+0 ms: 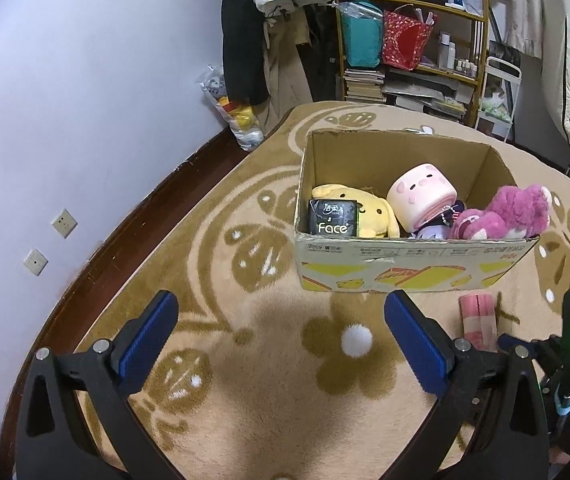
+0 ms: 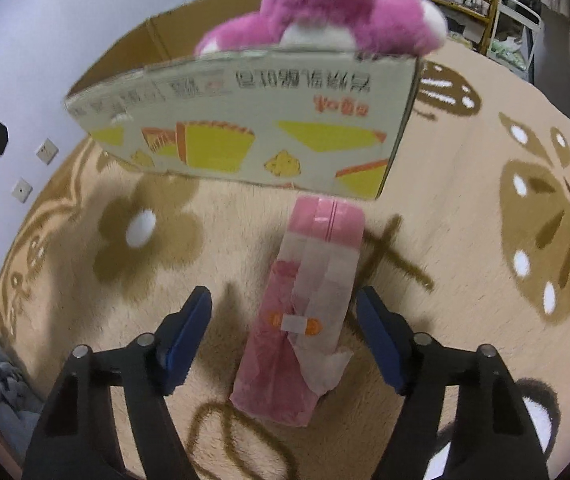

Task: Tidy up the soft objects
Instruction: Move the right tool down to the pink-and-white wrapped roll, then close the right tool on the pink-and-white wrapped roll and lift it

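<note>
An open cardboard box point(image 1: 405, 264) stands on the rug. It holds a yellow plush dog point(image 1: 369, 210), a black tissue pack point(image 1: 333, 222), a pink cylinder plush point(image 1: 421, 198) and a magenta plush bear point(image 1: 513, 212). A pink tissue pack point(image 2: 305, 312) lies on the rug before the box; it also shows in the left wrist view point(image 1: 479, 320). My right gripper point(image 2: 285, 332) is open, its blue fingers on either side of the pink pack and apart from it. My left gripper point(image 1: 281, 328) is open and empty above the rug, short of the box.
A beige rug point(image 1: 245, 380) with brown flower patterns covers the floor. A white wall point(image 1: 65, 120) runs along the left. A cluttered shelf point(image 1: 409, 40), hanging clothes and a plastic bag point(image 1: 237, 112) stand behind the box. The bear point(image 2: 325, 4) leans over the box rim point(image 2: 245, 64).
</note>
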Demonstrator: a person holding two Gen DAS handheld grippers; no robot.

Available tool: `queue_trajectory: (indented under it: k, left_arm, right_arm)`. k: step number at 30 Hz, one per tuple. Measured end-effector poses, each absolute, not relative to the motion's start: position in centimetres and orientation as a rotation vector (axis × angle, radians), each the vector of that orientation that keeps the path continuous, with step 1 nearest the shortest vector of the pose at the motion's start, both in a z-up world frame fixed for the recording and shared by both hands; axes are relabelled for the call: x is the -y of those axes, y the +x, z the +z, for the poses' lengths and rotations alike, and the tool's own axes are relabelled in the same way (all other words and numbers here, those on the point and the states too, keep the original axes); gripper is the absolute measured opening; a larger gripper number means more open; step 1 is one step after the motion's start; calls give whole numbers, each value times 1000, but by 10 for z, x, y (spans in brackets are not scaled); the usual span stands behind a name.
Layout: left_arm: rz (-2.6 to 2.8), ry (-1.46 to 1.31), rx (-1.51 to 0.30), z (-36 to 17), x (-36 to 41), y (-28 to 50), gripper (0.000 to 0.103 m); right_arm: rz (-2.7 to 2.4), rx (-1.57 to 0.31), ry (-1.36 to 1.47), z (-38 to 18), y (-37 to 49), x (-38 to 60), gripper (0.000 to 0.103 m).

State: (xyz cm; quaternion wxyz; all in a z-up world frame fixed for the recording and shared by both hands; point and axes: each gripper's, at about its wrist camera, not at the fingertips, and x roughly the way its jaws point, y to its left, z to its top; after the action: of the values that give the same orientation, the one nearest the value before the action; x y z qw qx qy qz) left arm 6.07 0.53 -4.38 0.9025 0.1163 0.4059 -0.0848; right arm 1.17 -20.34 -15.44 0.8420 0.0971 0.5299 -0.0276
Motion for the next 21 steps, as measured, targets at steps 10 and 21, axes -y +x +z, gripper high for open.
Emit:
queue_trajectory:
  k: [10, 21]
  left_arm:
    - [-175, 237, -828, -42, -6, 61, 102]
    - [-161, 210, -806, -34, -13, 61, 102]
  right_arm:
    - [-88, -1146, 194, -162, 13, 201, 48]
    - [-15, -939, 174, -103, 4, 187, 46]
